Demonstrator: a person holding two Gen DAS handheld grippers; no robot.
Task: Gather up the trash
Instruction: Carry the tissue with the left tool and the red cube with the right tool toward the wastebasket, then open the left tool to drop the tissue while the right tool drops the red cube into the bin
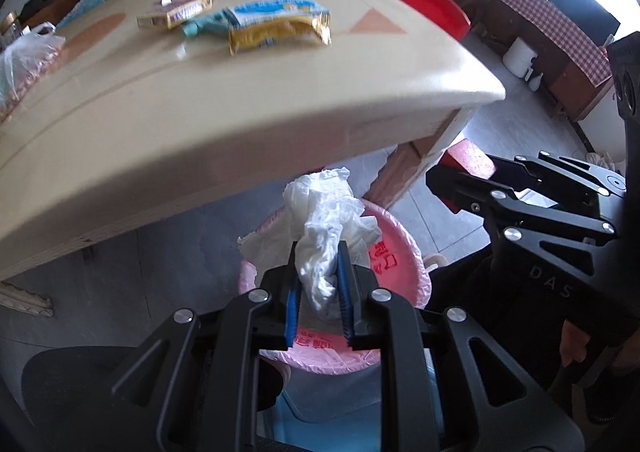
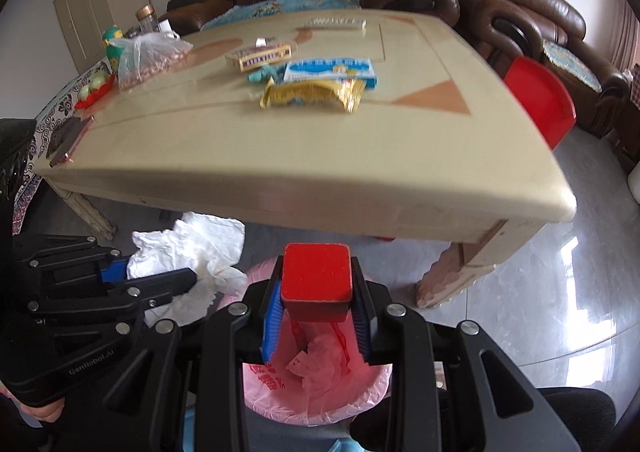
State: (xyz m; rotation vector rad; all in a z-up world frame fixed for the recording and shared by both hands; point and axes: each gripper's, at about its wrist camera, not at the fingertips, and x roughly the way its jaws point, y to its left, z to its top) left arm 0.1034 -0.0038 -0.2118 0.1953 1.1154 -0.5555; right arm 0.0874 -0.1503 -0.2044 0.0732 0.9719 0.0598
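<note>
My left gripper (image 1: 319, 256) is shut on a crumpled white tissue (image 1: 324, 224) and holds it over the pink-lined trash bin (image 1: 404, 272) below the table edge. My right gripper (image 2: 316, 280) is shut on a red box (image 2: 316, 276) above the same bin (image 2: 320, 396), which holds some pink scraps. The left gripper with the tissue (image 2: 192, 252) shows at the left of the right wrist view. The right gripper with the red box (image 1: 466, 164) shows at the right of the left wrist view. On the table lie a gold wrapper (image 2: 312, 94), a blue-white packet (image 2: 330, 70) and a yellow box (image 2: 258, 56).
The beige table (image 2: 280, 156) overhangs the bin. On its left side are a clear plastic bag (image 2: 148, 56), a phone (image 2: 68, 140) and a fruit plate (image 2: 94, 88). A red chair (image 2: 540, 100) and brown sofa (image 2: 500, 8) stand behind. Grey tiled floor lies to the right.
</note>
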